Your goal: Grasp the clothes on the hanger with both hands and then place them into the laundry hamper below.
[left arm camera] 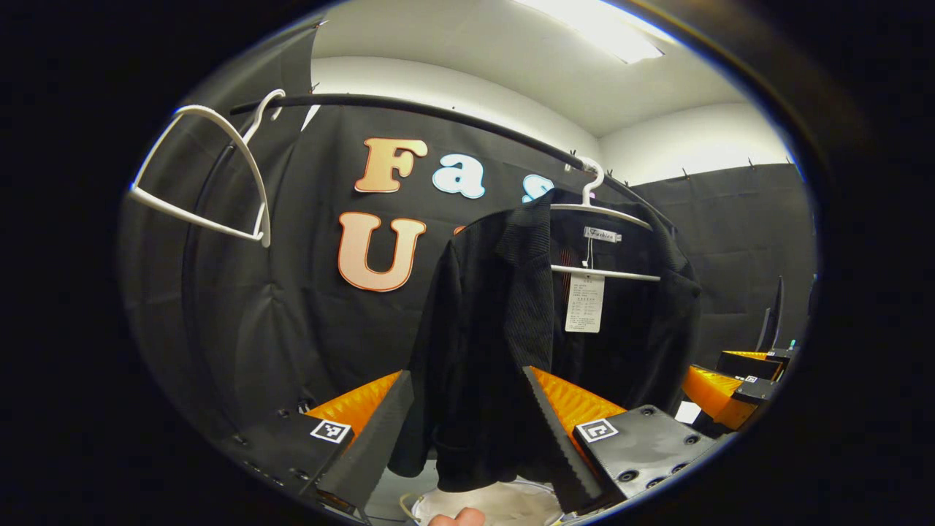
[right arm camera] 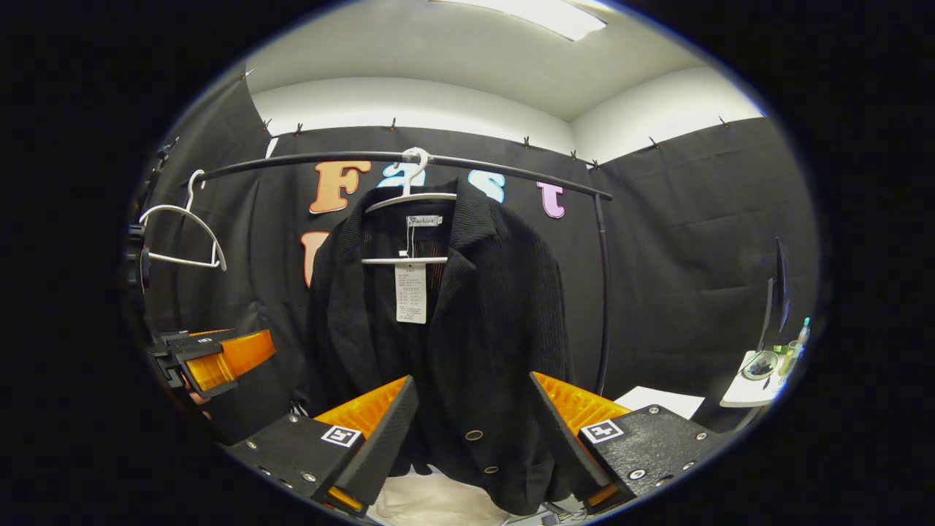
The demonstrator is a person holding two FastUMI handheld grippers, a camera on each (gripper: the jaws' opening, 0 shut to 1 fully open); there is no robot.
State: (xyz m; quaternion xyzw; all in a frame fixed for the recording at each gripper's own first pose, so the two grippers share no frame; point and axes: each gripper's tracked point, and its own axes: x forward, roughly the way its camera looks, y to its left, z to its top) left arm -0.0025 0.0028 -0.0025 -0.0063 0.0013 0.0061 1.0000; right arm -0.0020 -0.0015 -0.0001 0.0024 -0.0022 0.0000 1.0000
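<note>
A black ribbed jacket (left arm camera: 504, 321) (right arm camera: 475, 321) hangs on a white hanger (left arm camera: 606, 212) (right arm camera: 409, 199) from a black rail (right arm camera: 307, 161), with a white paper tag (right arm camera: 410, 292) at its collar. My left gripper (left arm camera: 467, 431) is open, its orange-and-black fingers either side of the jacket's left front panel, apart from the cloth. Open too, my right gripper (right arm camera: 475, 431) straddles the jacket's right front panel near its buttons. Below the hem shows a white hamper (left arm camera: 504, 504) (right arm camera: 431, 504). The left gripper (right arm camera: 219, 361) also appears at the left edge of the right gripper view, the right gripper (left arm camera: 723, 391) at the right of the left gripper view.
An empty white hanger (left arm camera: 212, 175) (right arm camera: 182, 234) hangs further left on the rail. The rail's upright post (right arm camera: 603, 292) stands right of the jacket. A small white table (right arm camera: 752, 380) with bottles sits at far right. A fingertip (left arm camera: 456, 517) shows at the bottom edge.
</note>
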